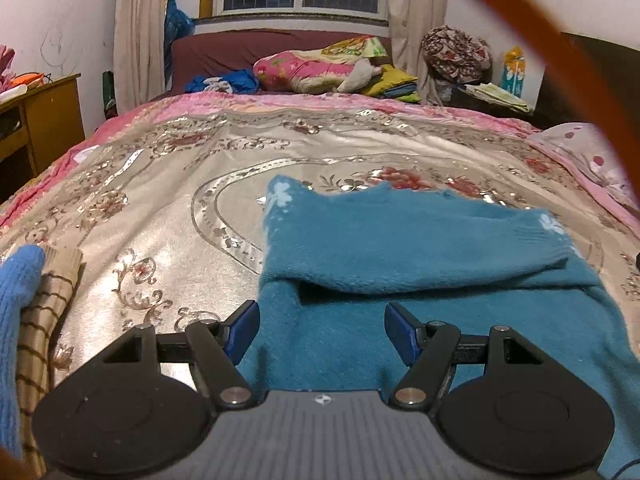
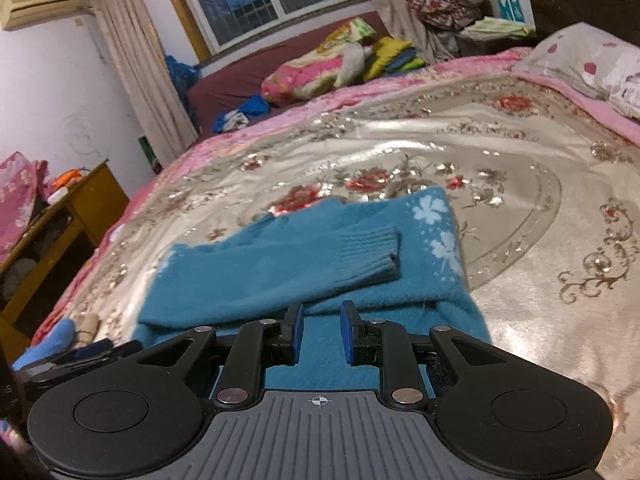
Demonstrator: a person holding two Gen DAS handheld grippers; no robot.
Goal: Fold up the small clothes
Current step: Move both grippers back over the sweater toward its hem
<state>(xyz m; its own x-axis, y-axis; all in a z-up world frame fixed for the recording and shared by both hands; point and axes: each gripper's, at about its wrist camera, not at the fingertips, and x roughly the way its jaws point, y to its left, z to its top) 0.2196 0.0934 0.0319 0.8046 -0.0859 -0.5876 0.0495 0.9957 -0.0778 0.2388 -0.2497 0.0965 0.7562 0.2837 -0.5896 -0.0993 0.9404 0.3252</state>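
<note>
A small teal fuzzy sweater (image 1: 400, 248) with pale flower marks lies flat on the floral bedspread (image 1: 160, 200), one sleeve folded across its body. My left gripper (image 1: 322, 330) is open and empty, low over the sweater's near left edge. In the right wrist view the sweater (image 2: 304, 260) shows the ribbed cuff (image 2: 376, 256) of the folded sleeve on top. My right gripper (image 2: 322, 334) hovers over the sweater's near hem, jaws a narrow gap apart with nothing between them.
A folded beige striped garment (image 1: 44, 312) and a light blue one (image 1: 16, 300) lie at the bed's near left. Pillows and bedding (image 1: 320, 66) pile at the far end. A wooden cabinet (image 1: 44, 120) stands left of the bed. An orange cable (image 1: 560, 60) crosses the upper right.
</note>
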